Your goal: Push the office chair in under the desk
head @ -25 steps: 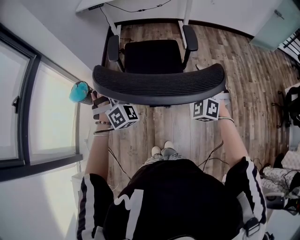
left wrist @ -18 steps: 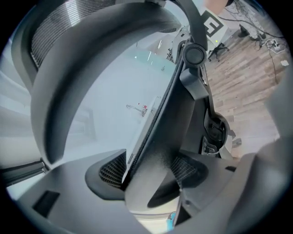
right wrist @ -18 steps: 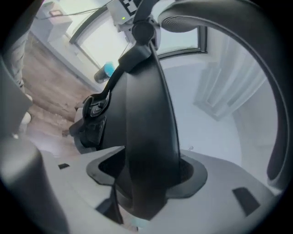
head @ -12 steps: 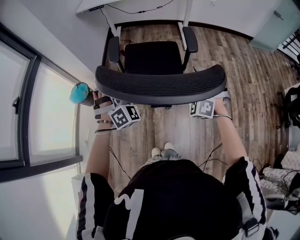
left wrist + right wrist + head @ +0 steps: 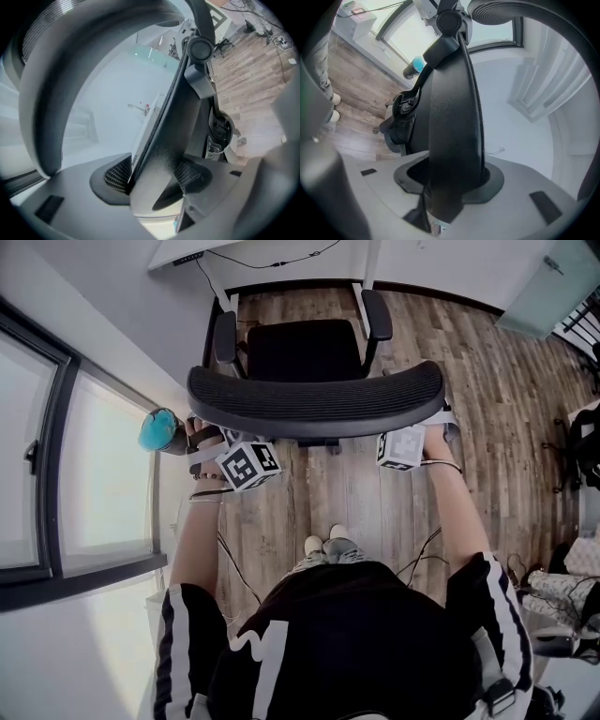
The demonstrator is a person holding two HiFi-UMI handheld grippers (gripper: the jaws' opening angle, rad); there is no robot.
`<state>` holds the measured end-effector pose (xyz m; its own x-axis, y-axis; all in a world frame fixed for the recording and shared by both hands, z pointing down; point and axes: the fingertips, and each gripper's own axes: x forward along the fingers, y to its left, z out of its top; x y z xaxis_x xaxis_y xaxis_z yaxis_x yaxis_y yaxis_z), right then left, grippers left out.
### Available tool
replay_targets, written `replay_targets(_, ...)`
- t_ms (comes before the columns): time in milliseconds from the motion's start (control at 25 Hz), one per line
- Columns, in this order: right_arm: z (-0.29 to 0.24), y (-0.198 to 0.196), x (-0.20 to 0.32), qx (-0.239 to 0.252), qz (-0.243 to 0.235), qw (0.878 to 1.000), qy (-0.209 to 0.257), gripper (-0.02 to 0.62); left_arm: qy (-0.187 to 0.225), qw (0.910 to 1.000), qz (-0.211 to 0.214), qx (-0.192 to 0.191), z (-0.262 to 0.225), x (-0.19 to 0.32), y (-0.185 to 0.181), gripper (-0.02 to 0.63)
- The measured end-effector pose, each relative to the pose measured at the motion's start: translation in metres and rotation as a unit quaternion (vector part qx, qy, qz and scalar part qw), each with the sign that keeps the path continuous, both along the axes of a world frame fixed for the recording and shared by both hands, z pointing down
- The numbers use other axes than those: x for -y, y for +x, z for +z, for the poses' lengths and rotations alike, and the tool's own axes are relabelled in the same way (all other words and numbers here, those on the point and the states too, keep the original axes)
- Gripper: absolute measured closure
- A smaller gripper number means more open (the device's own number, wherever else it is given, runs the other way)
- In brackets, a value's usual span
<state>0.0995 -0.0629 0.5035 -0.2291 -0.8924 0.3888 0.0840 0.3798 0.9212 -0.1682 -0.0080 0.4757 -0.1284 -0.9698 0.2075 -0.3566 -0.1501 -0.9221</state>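
— Getting the whole desk point(image 5: 234, 247) in from overhead?
— Cropping it at the top edge (catching only a strip). Hiding the office chair point(image 5: 302, 351) underside beneath the backrest point(image 5: 316, 401), too.

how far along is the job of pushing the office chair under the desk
Done: the left gripper and right gripper each have an edge of the black mesh chair backrest between their jaws, which have just been closing onto it. In hand: the push itself; the black seat shows fully, in front of the white desk. Left: roll it forward until the seat sits under the desk.
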Motion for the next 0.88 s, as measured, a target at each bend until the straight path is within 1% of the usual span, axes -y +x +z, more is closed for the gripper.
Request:
replay_targets(200, 0.005, -0.004, 0.011, -0.011, -0.008, 1.000, -0.001, 0.417, -0.006, 1.0000, -0.002, 0.002, 0.001, 0.013, -0.004, 0.339)
replay_targets(640, 0.004, -0.008, 0.033, -0.012, -0.015, 1.000, 0.003, 0.417, -0.011, 0.9999, -0.005, 0.006, 0.000, 0.038, -0.009, 0.339)
replay_targets(760, 0.005, -0.007, 0.036, -0.012, -0.012, 1.000, -0.002, 0.422, -0.011, 0.9998, -0.008, 0.016, 0.001, 0.043, -0.009, 0.339)
replay_targets(880, 0.003, -0.008, 0.040, -0.013, -0.010, 1.000, -0.007, 0.425, -0.005, 0.9992, -0.008, 0.038, 0.001, 0.048, -0.011, 0.339)
